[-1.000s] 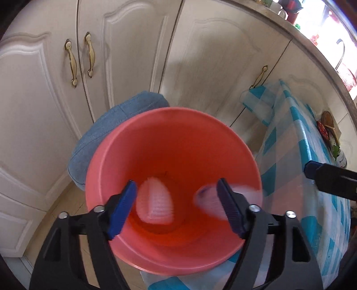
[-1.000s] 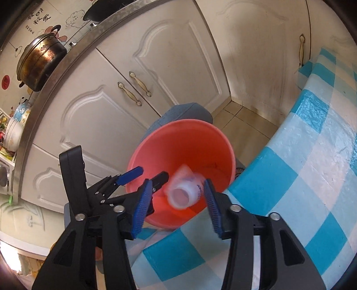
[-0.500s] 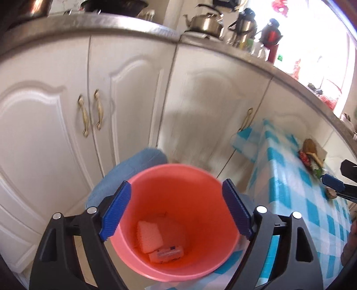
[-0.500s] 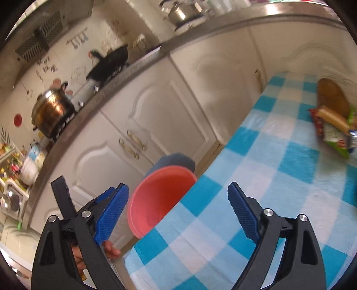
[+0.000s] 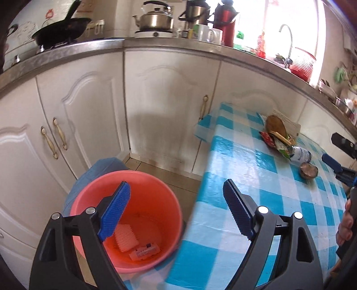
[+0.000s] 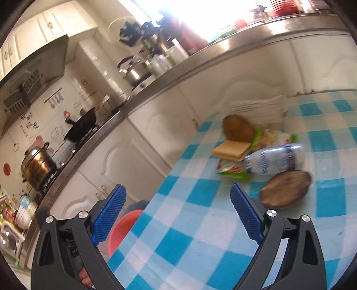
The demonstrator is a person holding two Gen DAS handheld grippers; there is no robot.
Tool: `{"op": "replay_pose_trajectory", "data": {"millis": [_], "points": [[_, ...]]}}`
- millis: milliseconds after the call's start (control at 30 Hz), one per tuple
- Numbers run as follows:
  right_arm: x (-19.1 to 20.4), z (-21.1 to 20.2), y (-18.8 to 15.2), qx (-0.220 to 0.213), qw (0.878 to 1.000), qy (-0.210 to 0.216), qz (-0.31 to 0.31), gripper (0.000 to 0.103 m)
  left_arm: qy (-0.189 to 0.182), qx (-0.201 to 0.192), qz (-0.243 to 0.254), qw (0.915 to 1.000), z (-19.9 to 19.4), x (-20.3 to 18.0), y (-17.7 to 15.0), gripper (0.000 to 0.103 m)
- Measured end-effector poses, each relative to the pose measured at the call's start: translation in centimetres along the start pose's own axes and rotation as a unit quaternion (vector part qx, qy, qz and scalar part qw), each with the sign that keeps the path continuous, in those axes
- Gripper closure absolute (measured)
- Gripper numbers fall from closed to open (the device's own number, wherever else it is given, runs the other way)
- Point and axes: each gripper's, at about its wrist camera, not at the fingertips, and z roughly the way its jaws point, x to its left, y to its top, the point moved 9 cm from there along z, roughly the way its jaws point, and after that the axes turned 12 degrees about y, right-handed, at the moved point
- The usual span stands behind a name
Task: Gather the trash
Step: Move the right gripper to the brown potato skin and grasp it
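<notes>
A home kitchen: white cabinets (image 5: 93,116), steel counter (image 5: 178,45), kettle (image 5: 154,19), wok (image 5: 61,31), checked tablecloth (image 5: 256,178).

Both wrist views share checkered table (image 5: 256,178).

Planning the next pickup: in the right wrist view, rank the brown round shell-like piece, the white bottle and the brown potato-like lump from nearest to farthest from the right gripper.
From the right gripper, open and empty:
1. Brown round shell-like piece, just beyond the right finger on the checked tablecloth.
2. White bottle, lying on its side behind it.
3. Brown potato-like lump, at the back of the pile near the cabinets.
</notes>
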Motion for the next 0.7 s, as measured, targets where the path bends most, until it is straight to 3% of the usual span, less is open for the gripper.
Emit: {"op": "replay_pose_trajectory", "data": {"millis": [133, 267, 467, 700], "points": [[-3.7, -2.3, 1.3, -0.025, 0.999, -0.022, 0.035, 0.009, -0.011, 0.016, 0.024, 0.9995, -0.4, -2.8, -0.5, 0.017], [-8.2, -4.1, 2.0, -0.017, 0.996, -0.063, 0.067, 0.009, -0.025, 0.027, 0.046, 0.9982, -0.5, -5.1, -1.1, 0.017], [-12.2, -3.4, 0.6, 0.074, 0.989, -0.12, 0.046, 0.009, -0.038, 0.052, 0.075, 0.9951, -0.4, -8.2, -1.8, 0.017], [-11.4, -0.6, -1.5, 0.147, 0.976, -0.156, -0.045, 0.009, -0.052, 0.061, 0.097, 0.9921, -0.4, -10.9, -2.5, 0.017]]}}
